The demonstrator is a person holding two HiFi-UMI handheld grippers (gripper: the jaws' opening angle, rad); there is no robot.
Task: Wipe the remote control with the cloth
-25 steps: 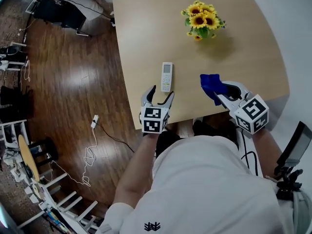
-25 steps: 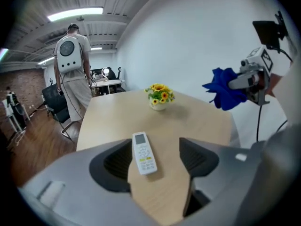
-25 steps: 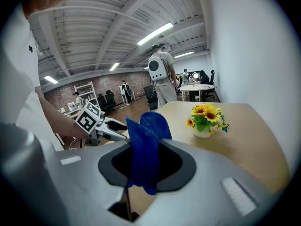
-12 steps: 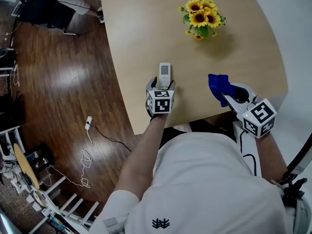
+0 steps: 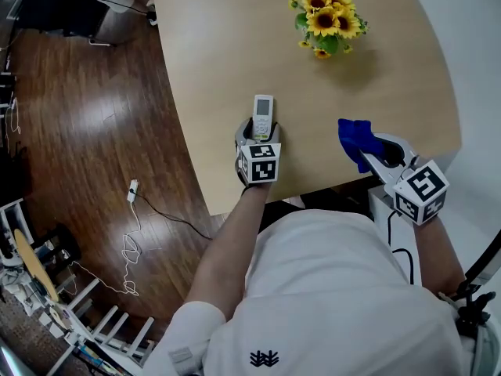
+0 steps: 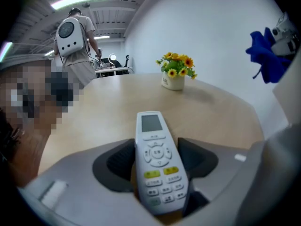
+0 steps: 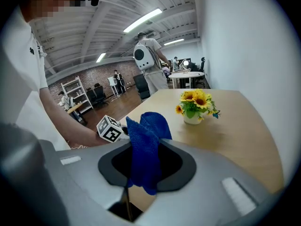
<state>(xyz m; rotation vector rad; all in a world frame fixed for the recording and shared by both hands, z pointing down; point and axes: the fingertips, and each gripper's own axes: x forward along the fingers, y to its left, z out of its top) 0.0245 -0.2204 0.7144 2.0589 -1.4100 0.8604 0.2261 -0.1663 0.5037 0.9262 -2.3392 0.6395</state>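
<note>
L gripper (image 5: pixel 257 137) fingers closed on the lower half of the white remote (image 6: pixel 158 166), near the desk (image 5: pixel 227 45) front edge, screen end pointing away from me; can't tell if it's lifted. Btn print too blurry to read, 2 yellow btns visible. R gripper (image 7: pixel 143 168) fingers clamped on the blue cloth (image 7: pixel 145 145), right of the remote, well apart. Sunflower pot (image 5: pixel 325 23) sits further back.

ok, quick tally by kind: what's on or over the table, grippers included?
remote control: 1
blue cloth: 1
sunflower pot: 1
grippers: 2, the left gripper and the right gripper
total: 5
</note>
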